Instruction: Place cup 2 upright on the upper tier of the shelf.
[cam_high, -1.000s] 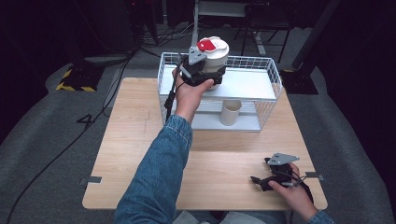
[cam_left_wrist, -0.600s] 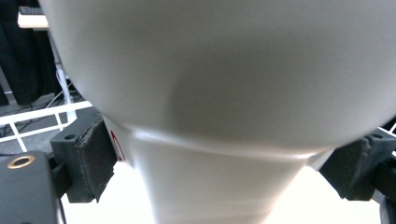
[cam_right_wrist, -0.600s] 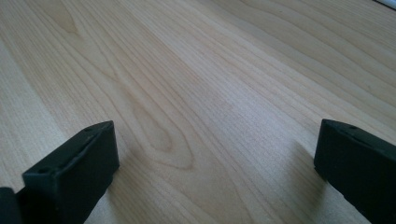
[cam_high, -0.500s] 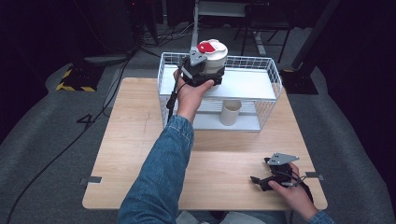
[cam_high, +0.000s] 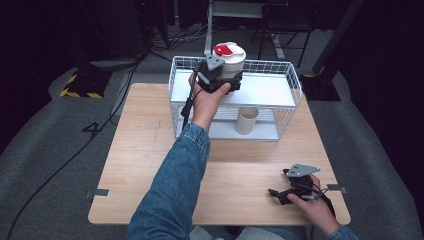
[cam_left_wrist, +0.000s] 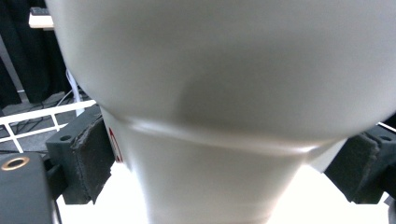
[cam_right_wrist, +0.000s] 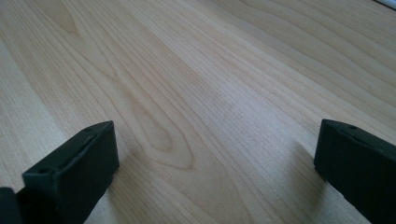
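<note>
left gripper view: the left tongs (cam_left_wrist: 224, 163) are clamped on a white cup (cam_left_wrist: 224, 93), a black pad pressed to each side of its lower body. the cup widens upward, and its bulk blocks nearly everything ahead. white basket wire (cam_left_wrist: 32, 121) shows at the left edge, and a flat white surface lies below the cup.

in the high view the left tongs (cam_high: 216, 80) hold the cup (cam_high: 231, 62) upright above the top shelf (cam_high: 265, 90) of a white wire basket (cam_high: 295, 85) at the far side of the desk (cam_high: 135, 150). the cup carries a white lid with a red patch (cam_high: 223, 49). whether its base touches the shelf cannot be told. the left hand (cam_high: 205, 97) and a denim sleeve (cam_high: 172, 190) reach across the middle of the desk to it.

under the shelf, on the basket's lower level, a second cup (cam_high: 246, 120), pale and open-topped, stands just below and to the right of the held one.

the right tongs (cam_high: 280, 192) rest low at the near right corner of the desk, held by the right hand (cam_high: 312, 205), well apart from the basket. in the right gripper view their jaws stand wide apart, gripping nothing, with bare wood grain (cam_right_wrist: 196, 93) between them.
</note>
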